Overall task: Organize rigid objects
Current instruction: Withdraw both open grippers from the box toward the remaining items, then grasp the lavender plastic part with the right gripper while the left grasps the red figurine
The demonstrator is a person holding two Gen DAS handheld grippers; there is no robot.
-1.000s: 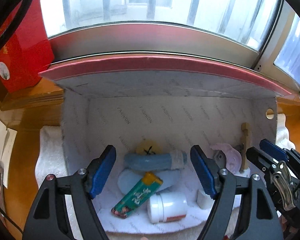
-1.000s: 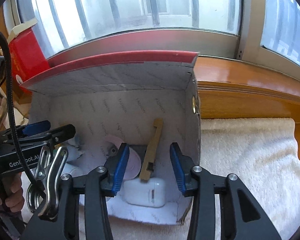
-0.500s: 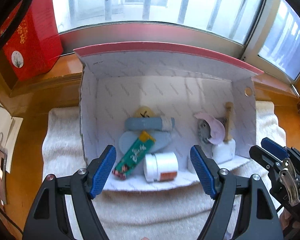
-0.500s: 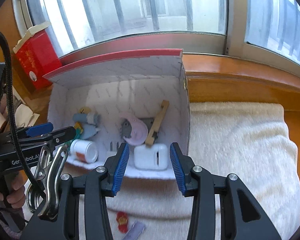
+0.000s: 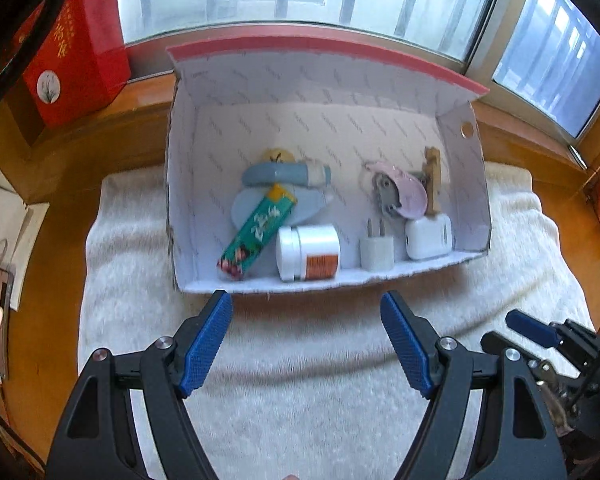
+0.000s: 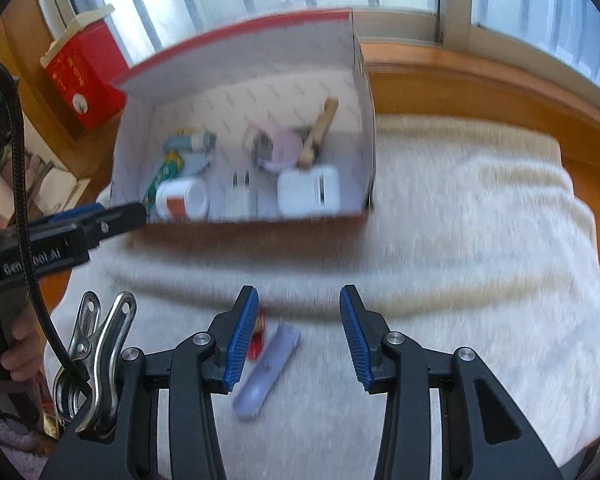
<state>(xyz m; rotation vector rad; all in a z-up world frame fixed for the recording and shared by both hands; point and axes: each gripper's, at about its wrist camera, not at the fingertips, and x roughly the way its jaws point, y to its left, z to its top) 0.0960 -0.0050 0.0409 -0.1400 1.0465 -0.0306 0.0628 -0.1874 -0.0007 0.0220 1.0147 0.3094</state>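
On the wooden sill lies a white towel, and a big box sits on it. Inside the box are a green tube, a white jar and a white plug. Both the left gripper and the right gripper hang over the towel with jaws apart, holding nothing. A small purple stick lies under the right one.

Red-rimmed white box w/ grey print, green tube, cream towel, blue-padded tongs.
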